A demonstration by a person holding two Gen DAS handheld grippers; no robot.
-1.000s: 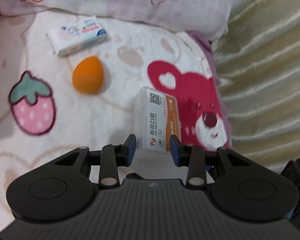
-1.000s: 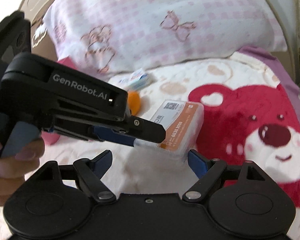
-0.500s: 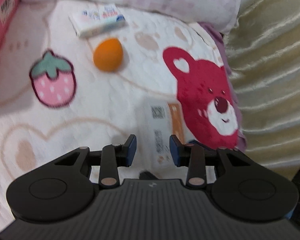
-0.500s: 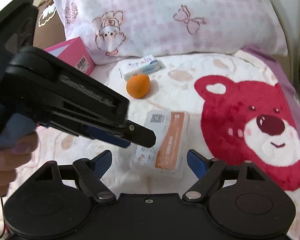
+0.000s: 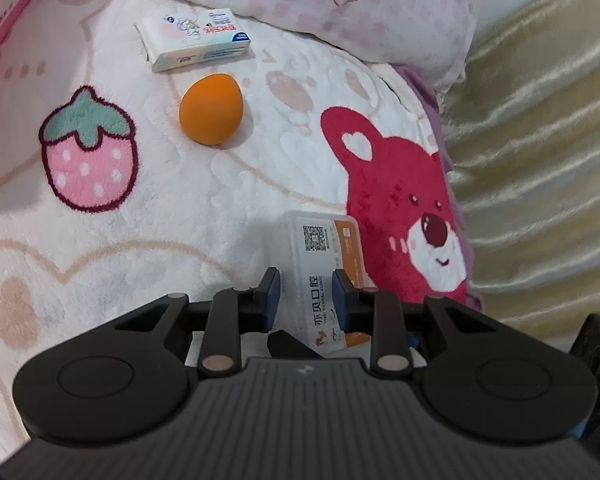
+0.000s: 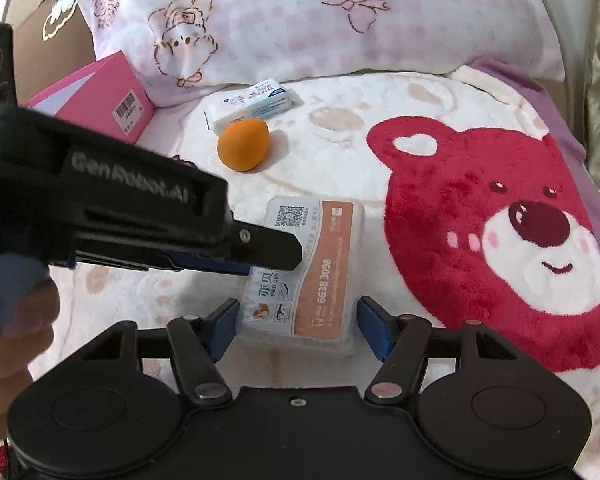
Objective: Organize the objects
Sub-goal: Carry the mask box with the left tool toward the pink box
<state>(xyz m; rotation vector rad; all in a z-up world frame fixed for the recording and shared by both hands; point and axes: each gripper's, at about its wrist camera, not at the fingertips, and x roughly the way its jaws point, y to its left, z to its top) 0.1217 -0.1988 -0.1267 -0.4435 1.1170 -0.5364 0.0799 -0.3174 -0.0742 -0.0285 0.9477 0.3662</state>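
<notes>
Box [image 6: 312,276] flat on blanket [image 6: 340,148]; right tongs [image 6: 298,326] closing, straddling edges (untouched); left tongs [image 5: 306,300] closing, empty.

We are looking down on a bed [image 6: 340,168] covered by a fluffy white blanket [image 5: 172,208] that is showing a big red bear face [image 6: 500,240], a pink strawberry [image 5: 88,152] and pale tan hearts and paw prints. A pillow [image 6: 300,20] in pink and white checks, printed with bows and a small cartoon figure, is lying across the head of the bed. A purple edge [image 6: 540,84] is peeking out along the blanket's right side. Beside it, shiny gold fabric [image 5: 540,140] is rippling in folds. Soft, even light is falling over everything.
</notes>
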